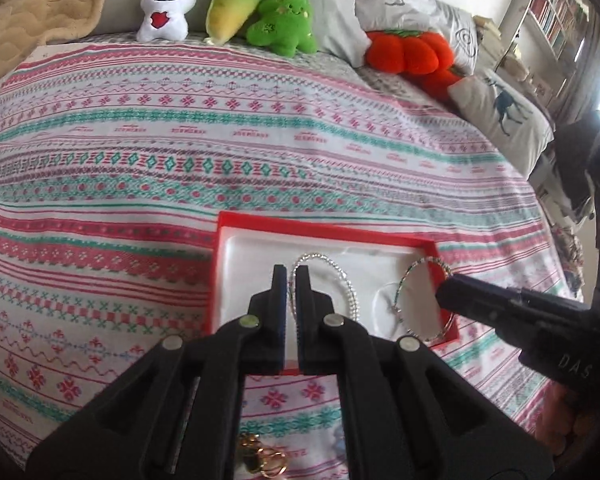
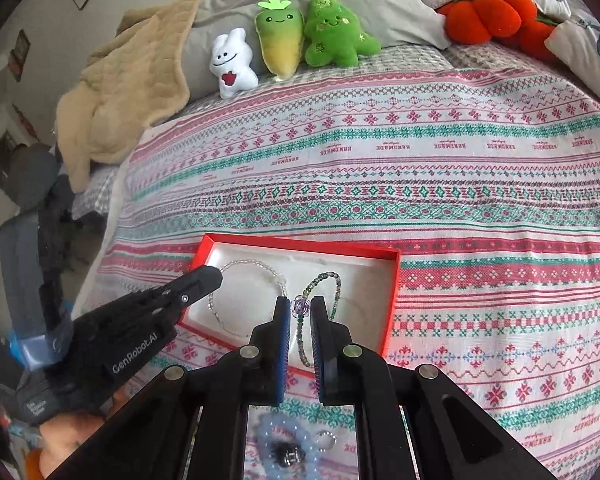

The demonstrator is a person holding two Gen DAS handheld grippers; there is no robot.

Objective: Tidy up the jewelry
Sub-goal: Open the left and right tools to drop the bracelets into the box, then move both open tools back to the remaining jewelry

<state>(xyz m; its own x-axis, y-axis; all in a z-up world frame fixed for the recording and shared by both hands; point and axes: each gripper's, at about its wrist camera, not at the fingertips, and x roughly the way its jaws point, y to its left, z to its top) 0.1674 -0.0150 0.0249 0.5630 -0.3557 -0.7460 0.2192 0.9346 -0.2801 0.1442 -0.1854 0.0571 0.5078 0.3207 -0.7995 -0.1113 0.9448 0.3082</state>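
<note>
Red-rimmed tray (image 2: 392, 304) with a white lining, resting on a striped bedspread (image 2: 460, 184). Two bracelets are over it: one clear beaded bracelet (image 1: 350, 292) at the left side, one green beaded bracelet (image 2: 334, 280) at the right. Left gripper (image 1: 291, 276): jaws together, pinching the clear bracelet's strand. Right gripper (image 2: 300, 308): jaws nearly together, clamped on the green bracelet beside its purple flower bead (image 2: 301, 307). Four plush toys stand by the pillows: one white (image 2: 232, 66), two green (image 2: 282, 40), one orange (image 2: 488, 14). Further jewelry on the bedspread, below the grippers, is partly hidden.
</note>
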